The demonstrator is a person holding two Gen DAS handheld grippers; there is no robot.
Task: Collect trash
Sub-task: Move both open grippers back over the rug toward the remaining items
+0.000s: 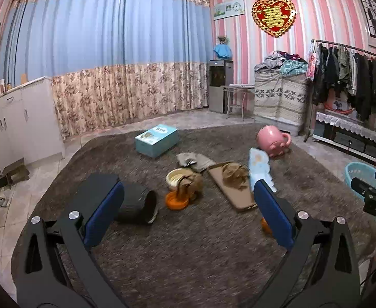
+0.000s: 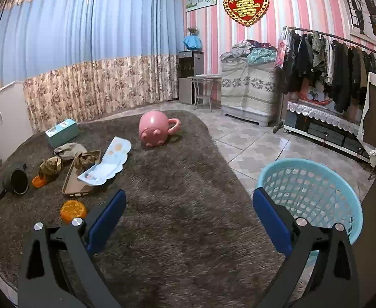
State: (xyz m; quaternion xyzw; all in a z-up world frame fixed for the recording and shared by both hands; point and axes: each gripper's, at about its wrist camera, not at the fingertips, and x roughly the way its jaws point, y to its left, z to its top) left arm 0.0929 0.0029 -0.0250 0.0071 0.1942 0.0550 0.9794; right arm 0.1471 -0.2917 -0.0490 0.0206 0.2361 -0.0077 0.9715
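Trash lies on a brown rug (image 1: 188, 251): a black cylinder on its side (image 1: 139, 206), an orange lid (image 1: 175, 202) under a crumpled brown wrapper (image 1: 190, 186), a crumpled brown paper (image 1: 235, 174) on a tan phone case (image 1: 229, 192), a light blue paper card (image 2: 108, 163) and an orange cap (image 2: 73, 211). A light blue basket (image 2: 313, 195) stands on the tiles at the right. My left gripper (image 1: 188, 205) is open above the rug, before the trash. My right gripper (image 2: 189, 213) is open and empty, just left of the basket.
A pink mug (image 2: 154, 128) and a teal box (image 1: 157, 140) lie further back on the rug. White cabinets (image 1: 20, 120) line the left wall. A clothes rack (image 2: 342, 61) and a covered chest (image 2: 249, 89) stand at the right.
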